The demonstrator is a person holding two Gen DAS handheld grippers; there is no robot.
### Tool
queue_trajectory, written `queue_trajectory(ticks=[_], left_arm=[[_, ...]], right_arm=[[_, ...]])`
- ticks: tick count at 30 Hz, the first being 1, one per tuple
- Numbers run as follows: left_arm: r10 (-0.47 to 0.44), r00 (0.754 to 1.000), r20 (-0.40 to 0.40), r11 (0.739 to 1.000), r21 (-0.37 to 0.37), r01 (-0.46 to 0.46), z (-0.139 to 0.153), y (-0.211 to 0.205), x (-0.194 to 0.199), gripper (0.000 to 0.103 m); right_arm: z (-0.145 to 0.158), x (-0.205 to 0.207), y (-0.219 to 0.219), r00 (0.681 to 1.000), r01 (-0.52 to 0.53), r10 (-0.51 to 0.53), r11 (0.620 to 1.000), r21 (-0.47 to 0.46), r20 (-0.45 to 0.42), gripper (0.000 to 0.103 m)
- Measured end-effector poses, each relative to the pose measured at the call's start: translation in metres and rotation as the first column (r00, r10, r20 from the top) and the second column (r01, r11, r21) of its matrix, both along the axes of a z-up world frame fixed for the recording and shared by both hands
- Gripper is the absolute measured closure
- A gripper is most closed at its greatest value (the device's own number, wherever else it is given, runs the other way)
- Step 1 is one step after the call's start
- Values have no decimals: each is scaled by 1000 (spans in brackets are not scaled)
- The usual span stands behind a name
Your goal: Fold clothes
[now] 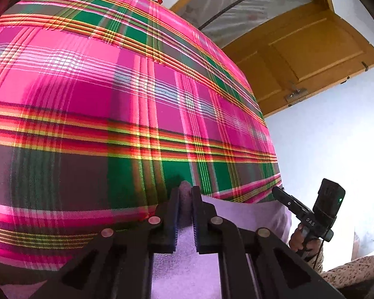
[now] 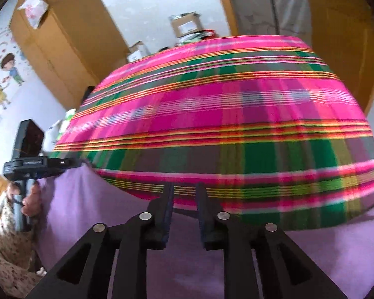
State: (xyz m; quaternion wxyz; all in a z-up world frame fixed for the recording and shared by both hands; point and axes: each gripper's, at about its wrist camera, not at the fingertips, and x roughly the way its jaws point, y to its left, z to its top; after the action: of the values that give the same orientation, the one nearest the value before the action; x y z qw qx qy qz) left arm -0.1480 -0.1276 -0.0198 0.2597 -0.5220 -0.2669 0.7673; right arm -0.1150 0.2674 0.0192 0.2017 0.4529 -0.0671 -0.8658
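Observation:
A lilac garment [image 1: 184, 269] lies on the near edge of a table covered by a pink, green and yellow plaid cloth [image 1: 112, 99]. My left gripper [image 1: 185, 194] is shut on a bunched fold of the garment, which stands up between its pads. In the right wrist view the lilac garment [image 2: 187, 261] spreads under my right gripper [image 2: 184, 189]. Its jaws stand apart just above the fabric's far edge, with nothing pinched between them. The plaid cloth [image 2: 224, 112] stretches away behind. A hand [image 1: 299, 239] holds the right tool at the garment's right end.
A wooden door [image 1: 311, 49] stands behind the table on the right. Cardboard boxes [image 2: 187, 25] sit past the table's far edge, and a tall brown wardrobe [image 2: 62, 37] stands at the back left. A patterned sleeve [image 1: 349, 271] shows low on the right.

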Motion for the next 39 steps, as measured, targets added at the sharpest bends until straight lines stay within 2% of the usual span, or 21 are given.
queue_trajectory(ticks=[6,13,16,18,22,25,28,30,35,39], left_arm=[[26,1000,2,1000,1,-26,-1,0,2,93],[60,998,11,998,7,-60,-2,-1,4,93],[70,998,7,998,-4,-70,-1,1,6,92],[83,997,11,997,-8,-83,0,2,7,91],[112,994,14,993,-46,-111,6,4,13,89],[138,990,-13,986,-88,-139,18,7,23,89],[157,986,-63,982,-100,-163,37,9,38,89],[133,985,-107,983,-110,-144,51,16,50,89],[73,988,-137,992,-96,-86,69,43,67,86],[10,988,-156,991,-131,-31,75,69,81,86]], right_arm=[[6,19,37,993,113,-112,992,51,-30,77],[0,56,55,983,180,-172,973,142,-71,74],[-4,67,57,979,195,-181,964,178,-92,61],[-11,69,50,977,204,-182,952,228,-115,61],[-19,70,46,973,220,-196,945,242,-119,61],[-21,73,48,975,202,-172,950,237,-143,61],[-15,75,52,976,200,-171,948,248,-133,61],[-5,86,60,971,216,-187,956,201,-151,61],[-14,106,76,967,245,-221,941,235,-124,61],[-18,122,82,962,267,-242,935,232,-128,61]])
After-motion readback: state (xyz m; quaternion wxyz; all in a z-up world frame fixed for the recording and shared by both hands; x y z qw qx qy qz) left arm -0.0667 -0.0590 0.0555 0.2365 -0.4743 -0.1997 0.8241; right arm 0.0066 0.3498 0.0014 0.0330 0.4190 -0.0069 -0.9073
